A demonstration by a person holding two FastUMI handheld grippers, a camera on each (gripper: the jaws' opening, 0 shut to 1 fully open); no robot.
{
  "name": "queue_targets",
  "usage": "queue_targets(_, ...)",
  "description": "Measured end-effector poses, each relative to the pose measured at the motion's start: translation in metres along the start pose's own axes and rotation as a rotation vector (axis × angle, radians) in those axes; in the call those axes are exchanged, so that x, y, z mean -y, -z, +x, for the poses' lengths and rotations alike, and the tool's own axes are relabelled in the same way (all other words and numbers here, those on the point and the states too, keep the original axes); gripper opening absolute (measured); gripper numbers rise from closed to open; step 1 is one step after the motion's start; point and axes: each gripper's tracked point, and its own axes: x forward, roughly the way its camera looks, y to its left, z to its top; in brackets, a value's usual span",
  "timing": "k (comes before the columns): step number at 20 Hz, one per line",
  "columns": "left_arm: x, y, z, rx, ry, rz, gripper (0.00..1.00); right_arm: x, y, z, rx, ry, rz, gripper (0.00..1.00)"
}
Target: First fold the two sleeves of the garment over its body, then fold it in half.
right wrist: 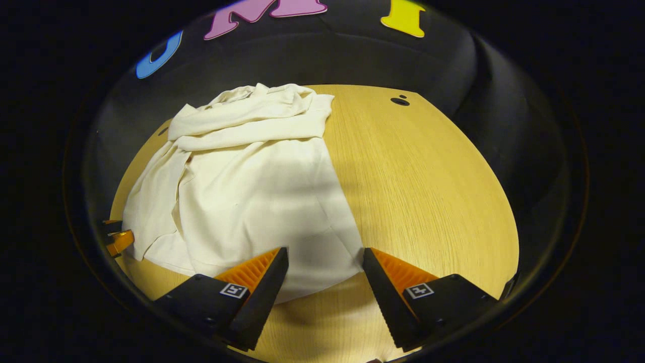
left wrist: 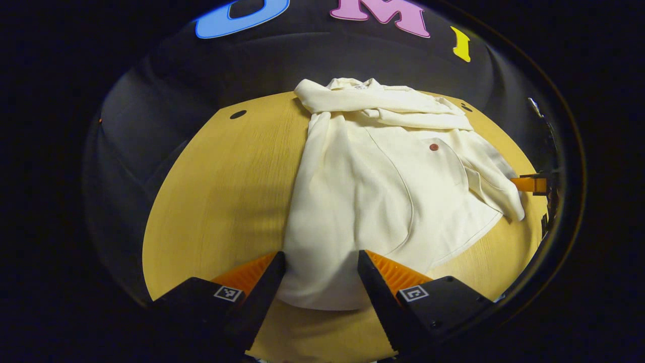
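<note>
Garment [left wrist: 373,201] lies on the table [left wrist: 227,201], sleeves already across its chest. Both the left gripper [left wrist: 321,269] and right gripper [right wrist: 325,264] hover spread at the hem corners; pinch both layers evenly before lifting.

**Booth and table**

A light wooden table [left wrist: 227,201] with fine grain spreads ahead of both cameras, its far corners cut at an angle. Small dark holes [right wrist: 399,101] sit near those corners. Black cloth [right wrist: 352,55] hangs behind, creased in soft folds.

Ridged fingers [left wrist: 262,275], square coded tags
</note>
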Motion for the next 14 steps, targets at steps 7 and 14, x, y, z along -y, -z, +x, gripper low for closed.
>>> queue_targets(7,0.024,-0.002,0.001,0.023,0.008,-0.040,0.24,-0.005,-0.004,0.003,-0.004,0.012,0.036,0.37)
queue_targets(14,0.047,-0.017,-0.010,-0.007,0.125,-0.082,0.07,-0.016,-0.008,-0.002,0.021,0.006,-0.032,0.05)
